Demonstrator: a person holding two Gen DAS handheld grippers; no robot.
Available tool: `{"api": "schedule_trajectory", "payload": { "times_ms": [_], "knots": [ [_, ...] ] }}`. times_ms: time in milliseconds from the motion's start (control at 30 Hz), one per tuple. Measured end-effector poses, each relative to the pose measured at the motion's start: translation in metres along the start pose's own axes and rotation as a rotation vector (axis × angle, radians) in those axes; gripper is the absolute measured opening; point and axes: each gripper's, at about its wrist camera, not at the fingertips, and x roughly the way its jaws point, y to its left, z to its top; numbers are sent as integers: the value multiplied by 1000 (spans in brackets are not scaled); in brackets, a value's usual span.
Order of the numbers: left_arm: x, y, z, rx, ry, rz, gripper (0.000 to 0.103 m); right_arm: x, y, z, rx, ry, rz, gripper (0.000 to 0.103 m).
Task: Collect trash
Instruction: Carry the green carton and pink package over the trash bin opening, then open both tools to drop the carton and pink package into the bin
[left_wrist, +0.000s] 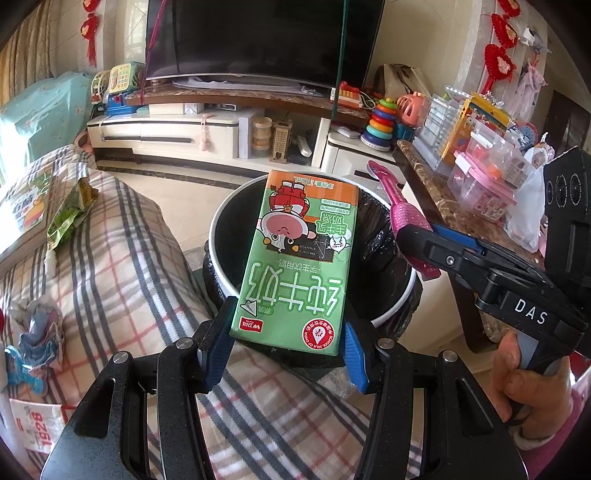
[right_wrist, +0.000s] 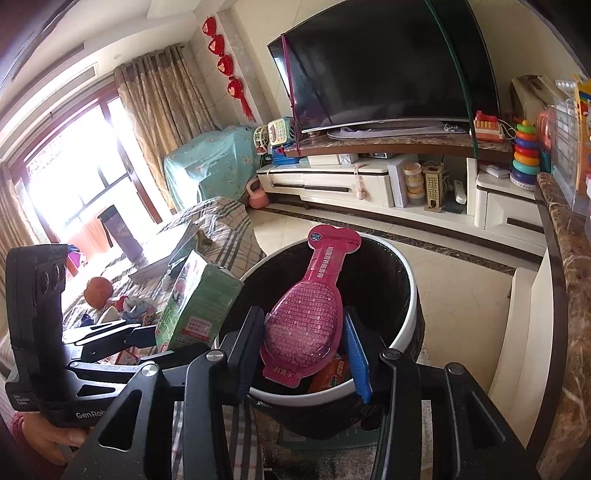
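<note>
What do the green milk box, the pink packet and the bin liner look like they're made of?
Green milk box: coated printed paperboard, judging by sharp folded edges. Pink packet: glossy plastic film, apparently, with a shiny bulging pouch. Bin liner: thin black plastic, crinkled and glinting.

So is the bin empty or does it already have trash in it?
Not empty. Through the right wrist view, orange wrappers lie at the bottom of the bin, below the pink packet. How full it is cannot be told.

"school milk of china" – green milk carton (left_wrist: 299, 254); "das" – right hand-held gripper (left_wrist: 413, 242).
</note>
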Motion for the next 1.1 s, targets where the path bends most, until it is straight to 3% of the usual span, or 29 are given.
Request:
{"api": "schedule_trajectory", "payload": {
  "times_ms": [1100],
  "knots": [
    [27, 4, 20, 6, 41, 23, 51, 26, -13, 8, 1, 55, -58, 44]
  ]
}}
